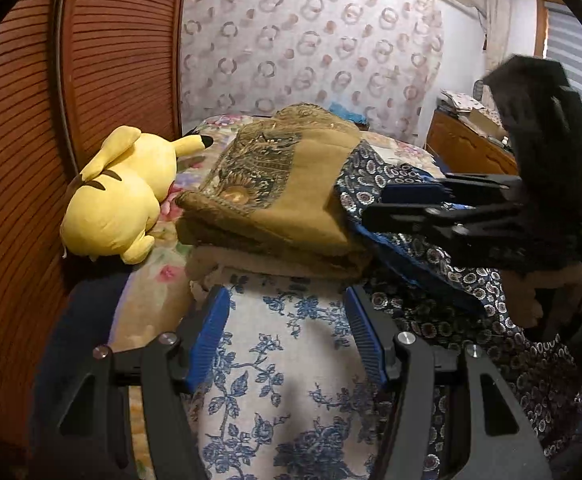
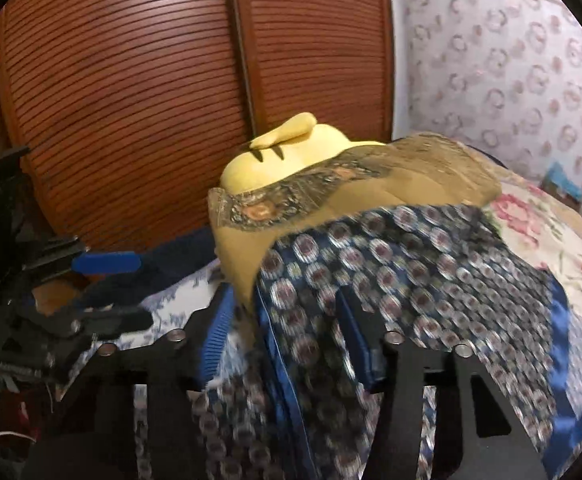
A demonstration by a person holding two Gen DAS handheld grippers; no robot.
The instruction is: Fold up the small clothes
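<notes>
The left gripper (image 1: 287, 336) is spread wide over a white floral cloth (image 1: 291, 380), holding nothing. The right gripper (image 2: 287, 332) is also spread, with the navy patterned garment (image 2: 411, 280) lying between its fingers but not pinched. By the look of it, the work is partly done: a mustard piece (image 1: 283, 192) sits folded on a stack on the bed (image 2: 539, 232), beside a yellow plush (image 1: 119, 200). The navy garment is still loose and rumpled, draped against that stack, blue trim showing; it seems next to fold.

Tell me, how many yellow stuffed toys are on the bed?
1. The yellow stuffed toy lies beside the wooden closet door, next to the brown folded cloth. Others could be hidden behind the clothes.
</notes>
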